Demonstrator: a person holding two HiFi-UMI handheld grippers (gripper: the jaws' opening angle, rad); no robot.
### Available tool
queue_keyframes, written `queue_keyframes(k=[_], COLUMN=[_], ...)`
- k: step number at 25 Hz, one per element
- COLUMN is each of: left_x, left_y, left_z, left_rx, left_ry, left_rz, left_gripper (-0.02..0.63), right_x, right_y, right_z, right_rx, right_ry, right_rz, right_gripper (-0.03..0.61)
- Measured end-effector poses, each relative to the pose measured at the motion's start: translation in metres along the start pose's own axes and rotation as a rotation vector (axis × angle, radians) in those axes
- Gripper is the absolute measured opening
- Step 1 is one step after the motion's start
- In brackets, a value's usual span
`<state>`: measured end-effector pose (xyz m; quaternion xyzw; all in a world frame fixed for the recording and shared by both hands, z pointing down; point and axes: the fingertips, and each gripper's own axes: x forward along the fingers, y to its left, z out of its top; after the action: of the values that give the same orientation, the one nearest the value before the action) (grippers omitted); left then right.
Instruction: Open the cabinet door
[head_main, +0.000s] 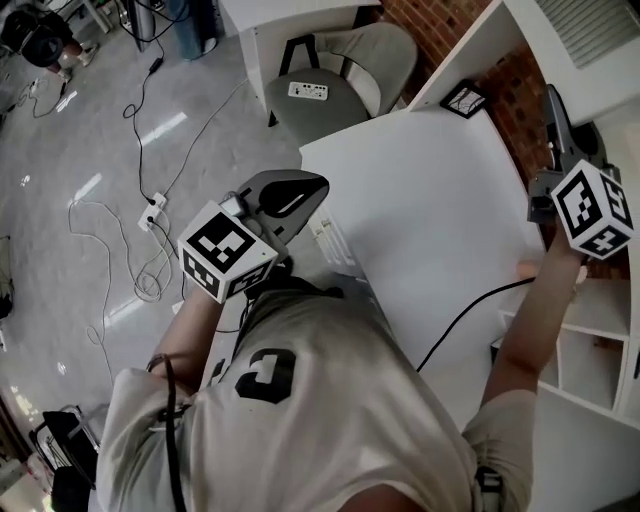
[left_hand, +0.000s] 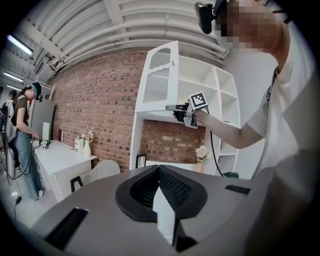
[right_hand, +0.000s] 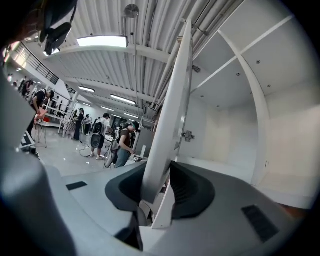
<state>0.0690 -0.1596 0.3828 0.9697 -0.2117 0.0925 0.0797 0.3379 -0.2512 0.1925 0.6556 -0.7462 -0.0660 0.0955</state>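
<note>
The tall white cabinet (left_hand: 220, 100) stands against a brick wall. Its upper left door (left_hand: 159, 75), with a slatted arched panel, is swung out. In the left gripper view my right gripper (left_hand: 170, 107) is at the door's lower edge, held level. In the right gripper view the door's thin edge (right_hand: 175, 100) runs up from between the jaws, and my right gripper (right_hand: 159, 175) is shut on it. The open shelf (right_hand: 235, 125) shows behind. My left gripper (left_hand: 159, 172) is shut and holds nothing. It hangs away from the cabinet by my left side (head_main: 300, 190). In the head view the right gripper (head_main: 553, 105) is at the far right.
The white counter (head_main: 430, 200) has a small picture frame (head_main: 463, 98) at the back, and a black cable (head_main: 470, 310) crosses it. A vase of flowers (left_hand: 201, 152) stands in the niche. A grey chair (head_main: 345, 75) is behind. Cables and a power strip (head_main: 150, 212) lie on the floor. A person (left_hand: 22, 125) stands at a white desk.
</note>
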Motion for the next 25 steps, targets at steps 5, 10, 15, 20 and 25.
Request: queue_keyframes(k=[5,10,15,20,25], left_x=[0.0,-0.001,-0.005,-0.011,-0.008], left_y=[-0.002,-0.001,0.003,0.005,-0.002], left_z=[-0.003,-0.002,0.001,-0.005,-0.001], left_rx=[-0.009,0.007,0.005,0.021,0.035], left_ry=[0.007,0.008,-0.001,0.022,0.014], left_rz=[-0.029,-0.05,-0.039,-0.027,-0.046], left_gripper=[0.017,0.017,0.017,0.017,0.017], right_x=[0.002,0.003,0.012,0.017,0.026], right_y=[0.015,0.037,0.062,0.083,0.101], right_z=[-0.006,-0.002,0.004,0.009,0.015], right_rx=[0.012,0.011,0.008,0.003,0.007], right_ry=[0.019,0.02,-0.008,-0.03,-0.074], right_rz=[-0.006,0.019,0.048,0.11,0.152], right_gripper=[0.123,0.147,0.196,0.214,0.252])
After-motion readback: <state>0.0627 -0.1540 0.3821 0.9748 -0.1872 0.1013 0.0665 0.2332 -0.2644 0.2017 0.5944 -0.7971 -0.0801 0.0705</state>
